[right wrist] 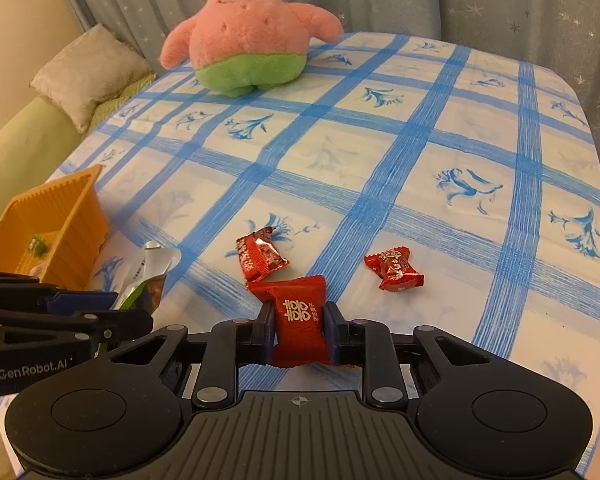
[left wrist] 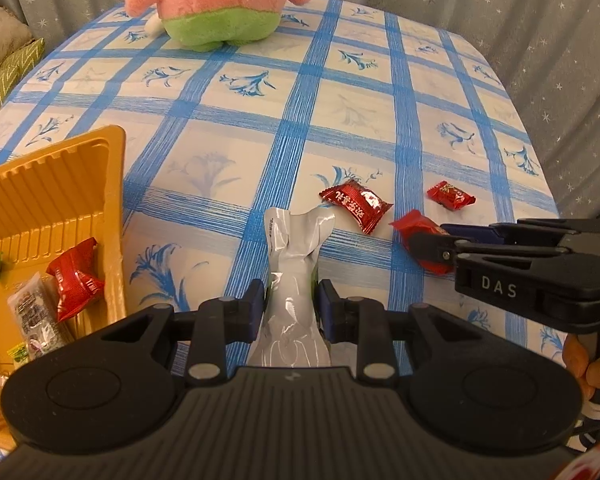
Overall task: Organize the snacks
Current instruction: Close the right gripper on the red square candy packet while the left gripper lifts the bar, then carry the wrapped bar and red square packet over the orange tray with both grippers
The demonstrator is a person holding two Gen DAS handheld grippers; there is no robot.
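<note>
My left gripper [left wrist: 290, 304] is shut on a silver foil snack packet [left wrist: 296, 264] and holds it just right of the orange tray [left wrist: 114, 184]; the packet also shows in the right wrist view [right wrist: 150, 276]. My right gripper [right wrist: 299, 326] is shut on a red candy packet [right wrist: 300, 320], seen from the side in the left wrist view [left wrist: 418, 236]. Two more red candies lie on the tablecloth, one to the left [right wrist: 260, 258] and one to the right [right wrist: 394, 270]. The tray holds several wrapped snacks, one of them red [left wrist: 74, 276].
A pink and green plush toy [right wrist: 248, 36] sits at the far side of the blue-checked tablecloth [right wrist: 420, 160]. A cushion [right wrist: 88, 68] lies on a sofa beyond the table's left edge. Grey starred curtains hang behind. The tray [right wrist: 60, 224] stands at the table's left.
</note>
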